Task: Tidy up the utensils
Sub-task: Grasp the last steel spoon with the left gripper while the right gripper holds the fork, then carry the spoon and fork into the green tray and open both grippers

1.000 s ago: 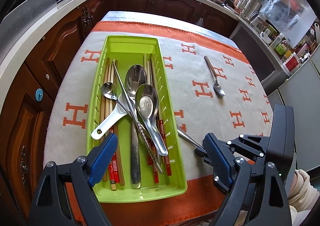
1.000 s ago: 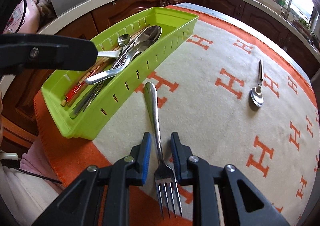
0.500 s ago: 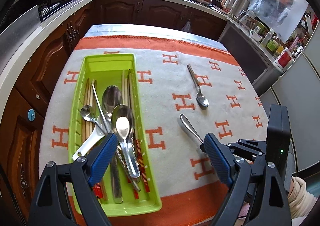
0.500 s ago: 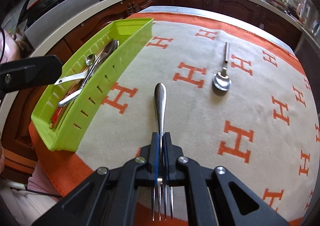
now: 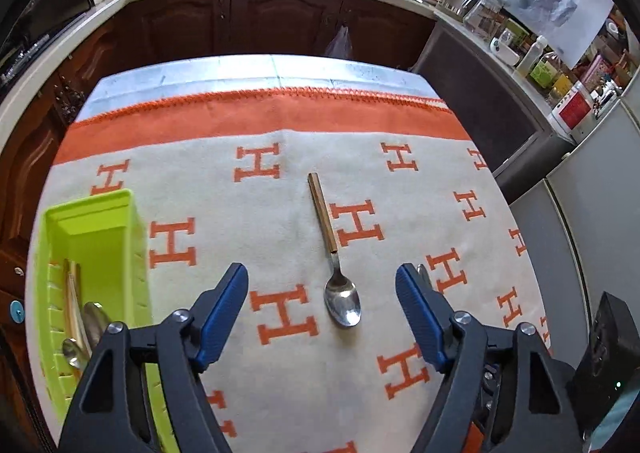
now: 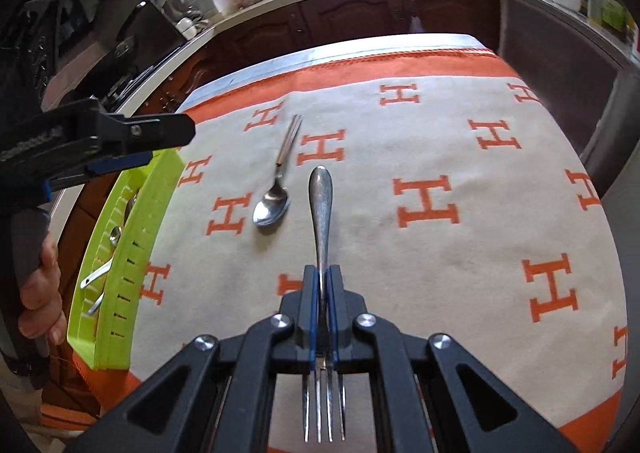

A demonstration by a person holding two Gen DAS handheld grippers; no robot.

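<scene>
The green tray (image 5: 94, 213) at the bench's left edge holds spoons and chopsticks. An H-patterned orange-and-cream cloth (image 5: 280, 121) covers the bench, with dark kitchen cabinets (image 5: 280, 21) behind. A teaspoon (image 5: 340, 299) lies loose on the cloth between the left gripper (image 5: 322, 313), whose jaws stand apart and have just been closing. The right gripper (image 6: 321, 285) has its jaws clamped on a fork (image 6: 321, 197).

The left gripper (image 5: 320, 309) is a black plastic frame of triangular cut-out links joined by round silver screws, ending in two fingers faced with ribbed blue pads (image 5: 224, 313). The right gripper (image 6: 321, 315) has the same build: black angular arms, silver screw heads, thin blue pad edges. A bare hand (image 6: 40, 293) wraps a grey handle.
</scene>
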